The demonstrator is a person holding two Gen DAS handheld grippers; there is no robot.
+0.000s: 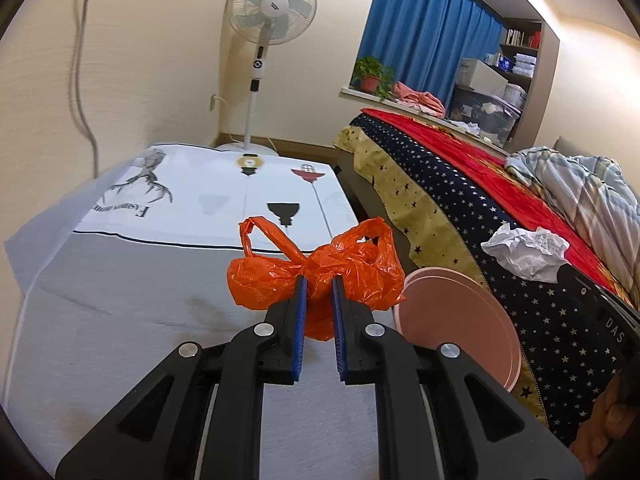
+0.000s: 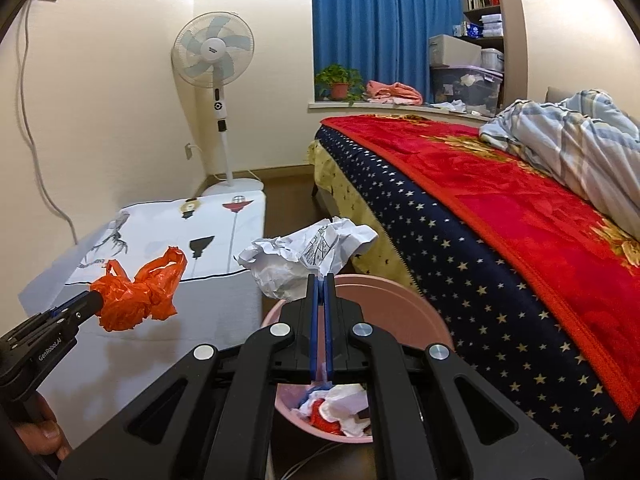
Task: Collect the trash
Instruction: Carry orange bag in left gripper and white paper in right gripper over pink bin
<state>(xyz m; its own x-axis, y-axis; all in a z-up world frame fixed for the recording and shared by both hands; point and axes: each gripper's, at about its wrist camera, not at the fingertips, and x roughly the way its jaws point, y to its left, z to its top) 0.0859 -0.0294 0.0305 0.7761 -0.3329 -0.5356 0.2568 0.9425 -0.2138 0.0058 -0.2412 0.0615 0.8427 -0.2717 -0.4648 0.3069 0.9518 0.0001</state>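
L gripper [image 1: 319,284] clamped on orange bag [image 1: 320,268] — R gripper [image 2: 320,280] pinching crumpled paper [image 2: 304,256], pink bin [image 2: 400,300] at 6 o'clock below it.

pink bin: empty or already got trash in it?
Not empty. The right wrist view shows crumpled white, red and blue scraps at the bottom of the pink bin.

Two fisheye wrist views, each riding just behind its tongs and looking forward and somewhat down along the fingers. Left view: left gripper [image 1: 319,284] fills the lower middle, table cover [image 1: 140,300] close beneath, pink bin [image 1: 452,320] just right of the tips. Right view: right gripper [image 2: 320,282] directly above the pink bin [image 2: 380,292], seen at close range. Both views share the standing fan [image 1: 272,4] [image 2: 212,50], blue curtain [image 1: 420,20] [image 2: 380,20], bed [image 1: 460,184] [image 2: 520,220], and each other's tongs at the frame edge.
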